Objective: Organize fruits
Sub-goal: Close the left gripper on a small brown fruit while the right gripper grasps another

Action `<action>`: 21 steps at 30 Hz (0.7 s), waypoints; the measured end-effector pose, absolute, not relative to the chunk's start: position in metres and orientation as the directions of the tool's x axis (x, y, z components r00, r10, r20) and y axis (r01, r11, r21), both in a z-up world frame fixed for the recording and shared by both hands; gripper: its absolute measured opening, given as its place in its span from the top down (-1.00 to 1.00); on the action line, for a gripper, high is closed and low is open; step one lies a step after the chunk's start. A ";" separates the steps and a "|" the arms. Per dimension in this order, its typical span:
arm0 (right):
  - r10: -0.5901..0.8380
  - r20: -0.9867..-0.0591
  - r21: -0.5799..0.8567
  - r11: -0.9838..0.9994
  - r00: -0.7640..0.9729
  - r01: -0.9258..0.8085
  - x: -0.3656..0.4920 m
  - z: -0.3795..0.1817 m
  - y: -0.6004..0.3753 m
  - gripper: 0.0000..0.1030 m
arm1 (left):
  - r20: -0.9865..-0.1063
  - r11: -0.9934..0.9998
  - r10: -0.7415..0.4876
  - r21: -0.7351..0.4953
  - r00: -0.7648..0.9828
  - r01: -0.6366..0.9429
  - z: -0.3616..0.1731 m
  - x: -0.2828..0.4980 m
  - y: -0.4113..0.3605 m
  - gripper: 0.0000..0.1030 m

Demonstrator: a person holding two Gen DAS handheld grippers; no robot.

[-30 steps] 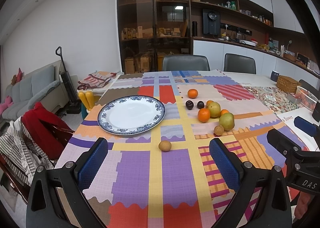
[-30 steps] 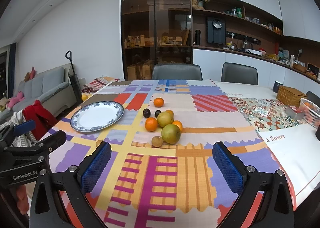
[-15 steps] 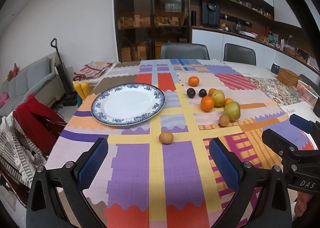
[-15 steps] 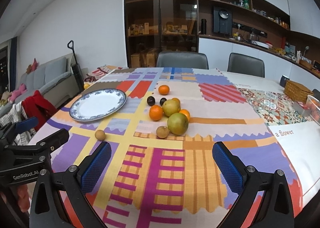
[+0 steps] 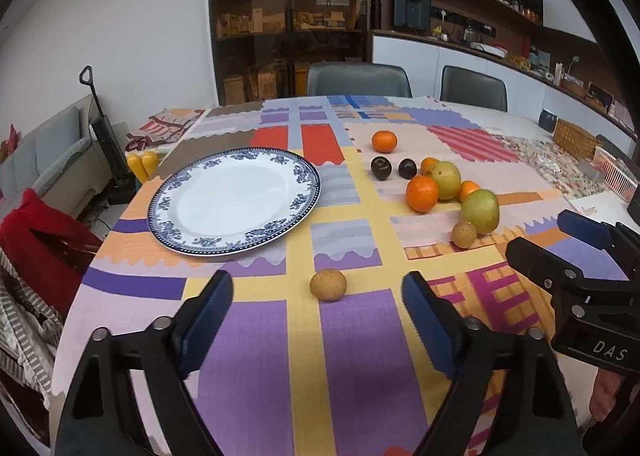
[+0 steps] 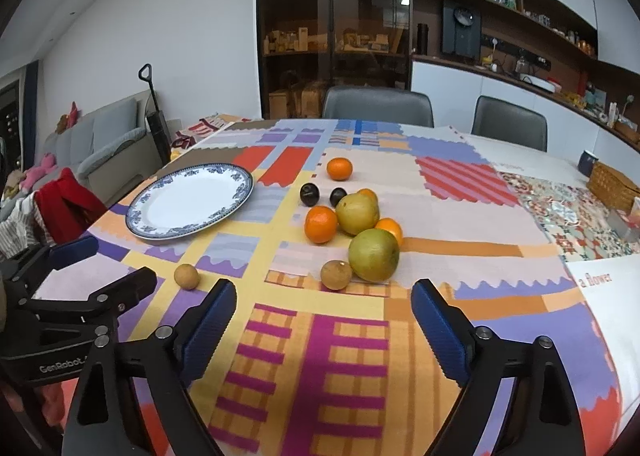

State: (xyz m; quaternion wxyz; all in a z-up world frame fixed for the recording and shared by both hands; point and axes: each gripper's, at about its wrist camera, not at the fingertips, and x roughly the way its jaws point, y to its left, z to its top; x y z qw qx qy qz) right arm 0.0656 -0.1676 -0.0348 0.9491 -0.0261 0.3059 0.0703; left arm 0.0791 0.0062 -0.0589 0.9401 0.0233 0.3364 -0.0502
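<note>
Blue-padded, my left gripper [image 5: 318, 306] tilts downward, jaws closing yet apart, a small brown fruit [image 5: 328, 284] just ahead. My right gripper [image 6: 324, 306] angles down likewise, jaws narrowing, empty.

Even, fairly bright indoor light falls from ceiling fixtures above the table [image 5: 344, 336], leaving only soft, short shadows beside the fruit and a mild sheen on the plate [image 5: 234, 199], while fisheye bending curves the walls and black vignetting darkens both views' corners.
</note>
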 end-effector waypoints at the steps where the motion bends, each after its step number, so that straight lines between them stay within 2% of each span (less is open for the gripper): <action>1: 0.120 -0.592 -0.004 0.988 0.797 -0.152 0.070 -0.037 -0.167 -0.67 | -0.638 0.994 -0.080 0.009 0.766 0.112 -0.061 0.082 0.006 -0.60; 4: 0.130 -0.612 0.013 0.988 0.780 -0.154 0.081 -0.044 -0.167 -0.63 | -0.649 0.992 -0.086 0.011 0.756 0.122 -0.068 0.091 0.004 -0.50; 9: 0.152 -0.653 0.058 0.987 0.742 -0.151 0.101 -0.059 -0.169 -0.42 | -0.680 0.990 -0.088 0.021 0.728 0.140 -0.080 0.102 0.001 -0.39; 15: 0.167 -0.692 0.100 0.986 0.703 -0.135 0.118 -0.073 -0.173 -0.16 | -0.715 0.989 -0.102 0.004 0.692 0.150 -0.092 0.113 0.000 -0.15; 18: 0.165 -0.704 0.107 0.986 0.691 -0.127 0.124 -0.079 -0.173 -0.09 | -0.727 0.989 -0.109 -0.012 0.678 0.147 -0.096 0.118 0.001 -0.12; 21: 0.173 -0.713 0.121 0.985 0.679 -0.124 0.130 -0.083 -0.174 -0.07 | -0.743 0.989 -0.117 -0.030 0.659 0.143 -0.100 0.124 0.003 0.02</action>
